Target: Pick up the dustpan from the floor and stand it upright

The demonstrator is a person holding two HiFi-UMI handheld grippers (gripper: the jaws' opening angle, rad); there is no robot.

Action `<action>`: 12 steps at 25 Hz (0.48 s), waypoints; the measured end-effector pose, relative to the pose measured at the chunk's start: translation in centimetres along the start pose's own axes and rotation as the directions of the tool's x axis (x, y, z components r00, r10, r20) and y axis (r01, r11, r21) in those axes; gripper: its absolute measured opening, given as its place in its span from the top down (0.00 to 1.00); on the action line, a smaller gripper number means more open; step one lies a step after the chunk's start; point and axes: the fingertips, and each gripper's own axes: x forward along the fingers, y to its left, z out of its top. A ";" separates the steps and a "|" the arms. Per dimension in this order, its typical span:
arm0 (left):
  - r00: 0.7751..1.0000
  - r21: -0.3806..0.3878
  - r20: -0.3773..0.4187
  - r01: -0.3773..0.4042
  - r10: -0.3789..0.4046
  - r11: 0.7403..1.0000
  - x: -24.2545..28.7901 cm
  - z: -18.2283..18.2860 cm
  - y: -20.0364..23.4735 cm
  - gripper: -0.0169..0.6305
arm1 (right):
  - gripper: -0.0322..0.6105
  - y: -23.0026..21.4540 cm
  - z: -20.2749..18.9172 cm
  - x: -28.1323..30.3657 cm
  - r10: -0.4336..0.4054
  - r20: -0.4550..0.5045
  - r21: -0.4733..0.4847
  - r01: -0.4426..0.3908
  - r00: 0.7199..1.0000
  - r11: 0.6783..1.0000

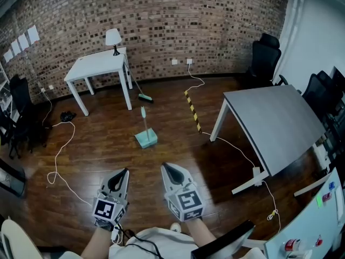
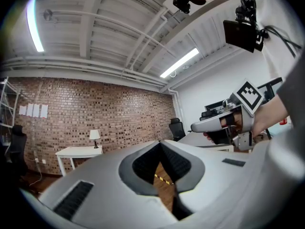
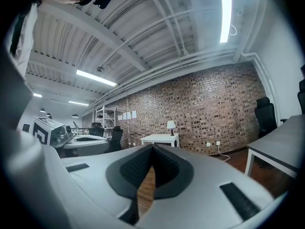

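Observation:
A teal dustpan [image 1: 146, 138] sits on the wooden floor in the middle of the room, its long handle [image 1: 143, 115] running away from me in the head view. Both grippers hover well short of it, pointing level, near the bottom of that view. My left gripper [image 1: 125, 171] [image 2: 160, 143] has its tips touching and holds nothing. My right gripper [image 1: 164, 167] [image 3: 152, 147] is likewise shut and empty. The dustpan does not show in either gripper view.
A broom [image 1: 143, 96] leans by a white table [image 1: 99, 66] that bears a lamp [image 1: 113, 36]. A grey table [image 1: 275, 123] stands at the right, office chairs [image 1: 265, 53] behind it. White cables [image 1: 59, 150] and a yellow-black strip [image 1: 192, 109] lie on the floor.

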 end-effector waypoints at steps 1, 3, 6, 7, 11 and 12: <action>1.000 -0.002 -0.001 -0.001 0.001 1.000 0.0 0.0 0.0 0.98 | 0.99 0.0 -0.1 0.1 0.000 -0.001 0.000 0.000 1.000 1.000; 1.000 -0.005 -0.004 -0.004 0.004 1.000 -0.1 0.0 0.1 0.98 | 0.99 0.1 -0.1 0.2 0.003 -0.002 0.001 -0.003 1.000 1.000; 1.000 -0.008 -0.001 -0.005 0.005 1.000 -0.1 0.0 0.2 0.98 | 0.99 0.3 0.0 0.4 0.008 -0.002 0.000 -0.008 1.000 1.000; 1.000 -0.008 0.000 -0.004 0.004 1.000 -0.1 0.0 0.3 0.98 | 0.99 0.3 0.0 0.4 0.010 -0.001 0.000 -0.010 1.000 1.000; 1.000 -0.012 0.006 -0.001 0.001 1.000 0.1 0.0 0.3 0.98 | 0.99 0.2 0.0 0.6 0.011 -0.001 -0.001 -0.011 1.000 1.000; 1.000 -0.012 0.008 -0.001 0.001 1.000 0.1 0.0 0.3 0.98 | 0.99 0.2 0.1 0.7 0.011 -0.001 -0.002 -0.011 1.000 1.000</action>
